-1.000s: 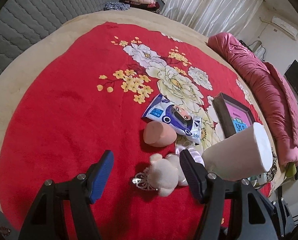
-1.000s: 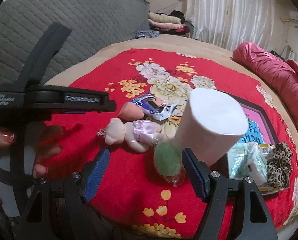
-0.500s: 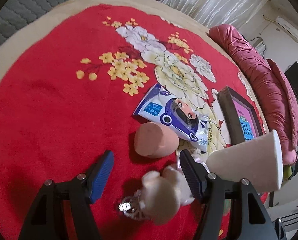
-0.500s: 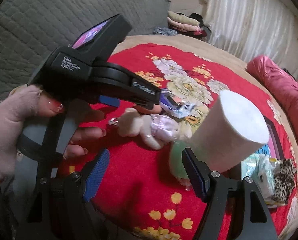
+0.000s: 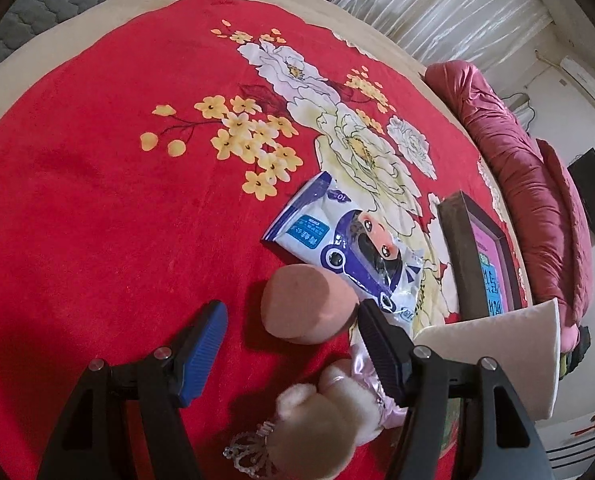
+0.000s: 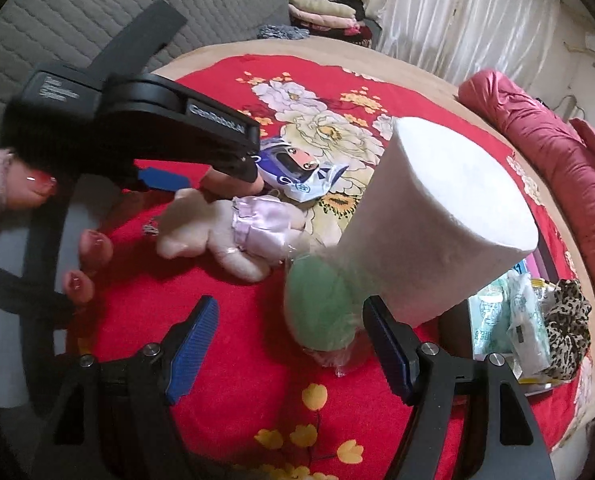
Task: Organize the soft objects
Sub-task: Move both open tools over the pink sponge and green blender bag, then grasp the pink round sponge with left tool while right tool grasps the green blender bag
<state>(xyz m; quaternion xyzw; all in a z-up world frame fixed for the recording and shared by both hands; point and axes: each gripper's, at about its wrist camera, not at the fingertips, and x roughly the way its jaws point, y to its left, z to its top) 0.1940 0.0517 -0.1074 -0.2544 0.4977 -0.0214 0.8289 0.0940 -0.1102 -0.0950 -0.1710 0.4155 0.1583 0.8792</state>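
I see a bed covered by a red blanket (image 5: pixel 97 208) printed with large cream peonies and small yellow blossoms. A beige border rims the blanket, and a grey quilted headboard (image 6: pixel 97 12) rises at the far left. White curtains (image 6: pixel 457 16) hang along the far wall, with folded clothes (image 6: pixel 321 12) stacked below them. A rolled dark-pink quilt (image 5: pixel 537 184) lies along the right edge of the bed.

My left gripper (image 5: pixel 293 340) has its blue-padded jaws spread wide, holding nothing. A peach-coloured egg-shaped sponge (image 5: pixel 305 304) lies on the blanket between and just beyond its fingertips; I cannot tell if either pad touches it. Just past the sponge lies a blue and white tissue pack (image 5: pixel 345 248) with a cartoon face. A cream plush bear (image 5: pixel 321 424) in a pale pink dress lies nearer, partly under the right-hand jaw, with a small silver crown charm (image 5: pixel 253 448) beside its head.

My right gripper (image 6: pixel 293 344) is also wide open and empty. A green sponge (image 6: pixel 321 304) in clear wrapping lies between its fingertips, with a tall white roll (image 6: pixel 449 216) standing just to its right. Farther right, a dark-framed tray (image 5: pixel 457 248) holds packets and a leopard-print scrunchie (image 6: pixel 569 320).
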